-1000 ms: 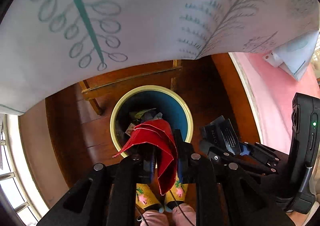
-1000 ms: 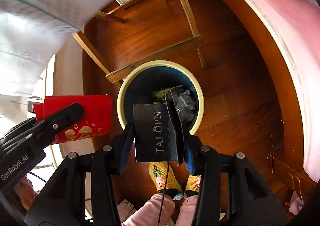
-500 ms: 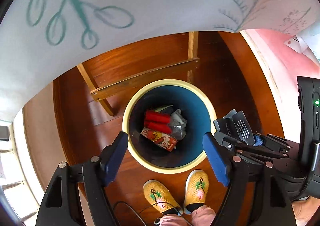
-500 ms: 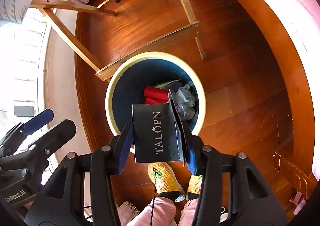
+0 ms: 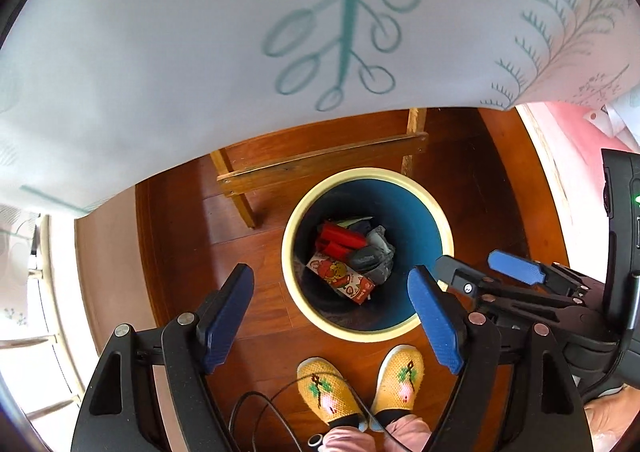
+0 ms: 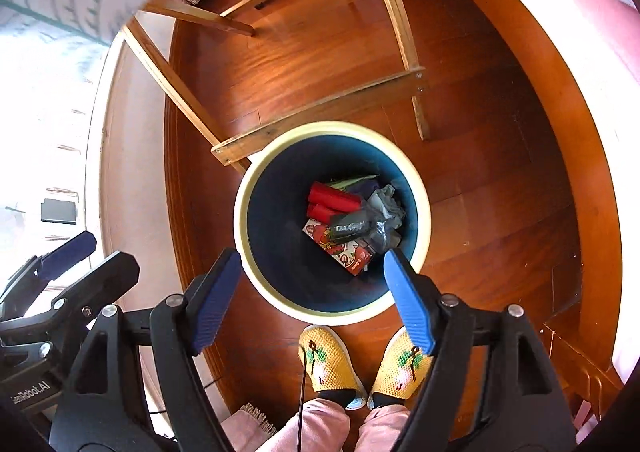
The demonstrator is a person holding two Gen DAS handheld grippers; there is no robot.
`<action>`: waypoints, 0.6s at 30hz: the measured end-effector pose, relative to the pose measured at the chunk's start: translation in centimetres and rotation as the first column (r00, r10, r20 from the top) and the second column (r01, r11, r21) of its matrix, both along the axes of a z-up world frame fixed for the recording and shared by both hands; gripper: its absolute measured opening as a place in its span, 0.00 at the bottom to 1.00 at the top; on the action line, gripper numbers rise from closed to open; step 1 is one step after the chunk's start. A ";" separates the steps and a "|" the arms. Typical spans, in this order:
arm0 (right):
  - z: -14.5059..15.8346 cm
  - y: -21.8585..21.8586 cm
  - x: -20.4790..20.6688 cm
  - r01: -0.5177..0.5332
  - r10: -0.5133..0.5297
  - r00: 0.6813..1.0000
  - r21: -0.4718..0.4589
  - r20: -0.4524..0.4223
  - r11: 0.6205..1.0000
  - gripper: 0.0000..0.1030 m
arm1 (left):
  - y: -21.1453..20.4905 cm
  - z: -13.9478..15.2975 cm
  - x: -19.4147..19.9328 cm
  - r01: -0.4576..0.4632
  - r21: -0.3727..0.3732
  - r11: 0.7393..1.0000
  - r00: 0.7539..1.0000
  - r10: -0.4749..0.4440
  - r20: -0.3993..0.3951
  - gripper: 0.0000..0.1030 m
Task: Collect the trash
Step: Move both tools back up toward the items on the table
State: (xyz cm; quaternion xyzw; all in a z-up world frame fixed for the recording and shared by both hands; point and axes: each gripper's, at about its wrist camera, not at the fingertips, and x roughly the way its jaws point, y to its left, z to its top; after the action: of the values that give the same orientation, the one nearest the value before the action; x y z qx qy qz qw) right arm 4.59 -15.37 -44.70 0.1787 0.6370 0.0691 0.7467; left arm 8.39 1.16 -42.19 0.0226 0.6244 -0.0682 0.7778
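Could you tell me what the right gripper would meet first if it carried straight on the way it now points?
Probably the trash in the bin: the open right gripper points down into it, toward the black packet lying on top. Depth is unclear.

Glossy wood floor (image 6: 320,52); ribbed blue tongs pads (image 6: 408,304)

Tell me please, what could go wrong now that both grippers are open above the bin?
1. A black cable hangs loose beside the yellow slippers, so the person may trip on it when stepping away.
2. The bin stands against a wooden crossbar; lowering the left gripper or right gripper carelessly could knock its rim.
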 end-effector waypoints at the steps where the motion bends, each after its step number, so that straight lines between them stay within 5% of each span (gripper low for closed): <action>1: 0.4 0.2 0.0 0.001 -0.001 1.000 -0.002 0.002 1.000 0.70 | 0.1 0.3 -0.1 -0.004 0.001 1.000 1.000 0.004 0.001 0.78; 9: 7.3 0.3 -0.7 -0.014 0.014 0.999 -0.001 0.038 1.000 0.70 | 0.5 6.1 -1.4 -0.029 0.001 1.000 0.999 0.029 0.027 0.78; 18: 21.0 -0.6 -2.8 -0.073 0.071 0.982 0.006 0.175 0.997 0.70 | 0.4 19.1 -2.9 -0.033 0.001 0.999 0.991 0.033 0.128 0.78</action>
State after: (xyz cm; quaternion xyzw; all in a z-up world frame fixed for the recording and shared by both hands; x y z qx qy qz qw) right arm 1.82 -16.01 -23.66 0.1534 0.5747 0.1156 0.7955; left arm 5.49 1.55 -23.06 0.0177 0.5737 -0.0528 0.8172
